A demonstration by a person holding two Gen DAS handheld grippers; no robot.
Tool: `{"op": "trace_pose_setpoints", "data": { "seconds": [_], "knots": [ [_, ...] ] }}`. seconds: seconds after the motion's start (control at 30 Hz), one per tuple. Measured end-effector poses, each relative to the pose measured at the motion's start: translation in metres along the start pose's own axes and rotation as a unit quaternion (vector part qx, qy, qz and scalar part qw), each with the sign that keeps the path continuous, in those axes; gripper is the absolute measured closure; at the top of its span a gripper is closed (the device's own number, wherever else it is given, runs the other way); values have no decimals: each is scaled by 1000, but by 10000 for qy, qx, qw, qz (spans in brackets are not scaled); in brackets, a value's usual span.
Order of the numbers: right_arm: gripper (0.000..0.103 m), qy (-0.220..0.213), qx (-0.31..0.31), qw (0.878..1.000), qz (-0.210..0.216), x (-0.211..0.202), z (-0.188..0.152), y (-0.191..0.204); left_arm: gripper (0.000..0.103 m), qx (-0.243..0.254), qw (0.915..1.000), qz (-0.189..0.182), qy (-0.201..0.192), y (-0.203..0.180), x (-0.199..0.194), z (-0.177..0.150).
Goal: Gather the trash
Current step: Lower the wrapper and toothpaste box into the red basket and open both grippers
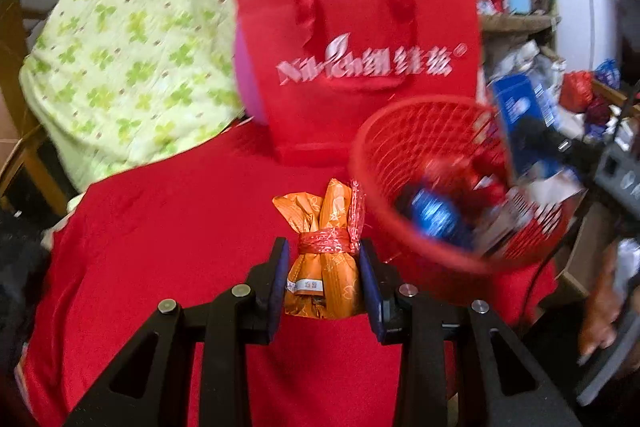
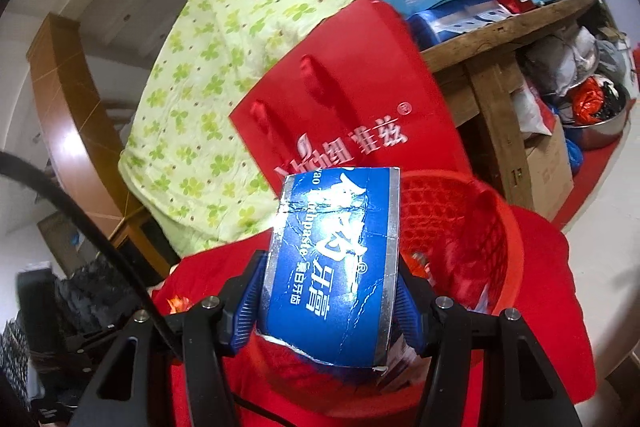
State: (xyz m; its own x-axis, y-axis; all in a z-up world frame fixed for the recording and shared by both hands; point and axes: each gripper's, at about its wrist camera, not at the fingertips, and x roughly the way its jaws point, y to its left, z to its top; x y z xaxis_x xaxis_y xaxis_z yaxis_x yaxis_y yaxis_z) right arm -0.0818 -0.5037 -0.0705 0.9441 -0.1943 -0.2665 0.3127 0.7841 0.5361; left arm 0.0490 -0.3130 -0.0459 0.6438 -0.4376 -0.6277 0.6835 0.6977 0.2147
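My left gripper point(image 1: 325, 259) is shut on an orange wrapper bundle point(image 1: 324, 283) tied with red string, held above the red cloth point(image 1: 168, 227), just left of the red mesh basket point(image 1: 404, 143). The basket holds several pieces of trash, among them a blue packet point(image 1: 434, 217). My right gripper point(image 2: 330, 303) is shut on a torn blue toothpaste box point(image 2: 336, 259), held over the basket point(image 2: 460, 227). The box also shows in the left wrist view point(image 1: 524, 123), above the basket's right rim.
A red paper gift bag point(image 1: 360, 67) stands behind the basket; it also shows in the right wrist view point(image 2: 352, 107). A green clover-print quilt point(image 1: 132, 39) lies to the left. A wooden table point(image 2: 500, 39) stacked with boxes stands at the right, clutter beneath it.
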Motion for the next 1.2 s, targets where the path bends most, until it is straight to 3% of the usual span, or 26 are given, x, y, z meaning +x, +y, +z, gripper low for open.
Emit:
{"op": "trace_pose_setpoints", "data": {
  "seconds": [0.2, 0.3, 0.4, 0.43, 0.6, 0.7, 0.77, 0.93, 1.2],
  "knots": [
    [39, 141, 242, 9991, -308, 16, 3, -25, 66, 164, 9976, -651, -164, -27, 23, 32],
    [36, 146, 346, 9984, -431, 17, 5, -37, 60, 205, 9958, -874, -182, -41, 36, 43],
    [33, 65, 514, 9978, -417, 13, 7, -48, 39, 312, 9937, -1051, -215, -56, 50, 52],
    [33, 30, 537, 9976, -428, 12, 8, -51, 32, 350, 9938, -1032, -227, -60, 52, 52],
    [32, -98, 538, 9976, -420, 4, 9, -55, 31, 356, 9940, -1032, -77, -67, 57, 44],
    [32, -41, 551, 9982, -220, 5, 9, -54, 31, 294, 9952, -938, -4, -60, 51, 35],
    [32, 8, 612, 9981, 42, 5, 8, -53, 24, 171, 9959, -890, -23, -50, 42, 27],
    [32, -219, 665, 9967, 423, -5, 6, -44, 18, -96, 9983, -564, -91, -21, 18, 9],
    [32, -93, 113, 9997, 192, -25, -10, -2, 17, -469, 9985, -223, -152, 14, -19, -9]
  ]
}}
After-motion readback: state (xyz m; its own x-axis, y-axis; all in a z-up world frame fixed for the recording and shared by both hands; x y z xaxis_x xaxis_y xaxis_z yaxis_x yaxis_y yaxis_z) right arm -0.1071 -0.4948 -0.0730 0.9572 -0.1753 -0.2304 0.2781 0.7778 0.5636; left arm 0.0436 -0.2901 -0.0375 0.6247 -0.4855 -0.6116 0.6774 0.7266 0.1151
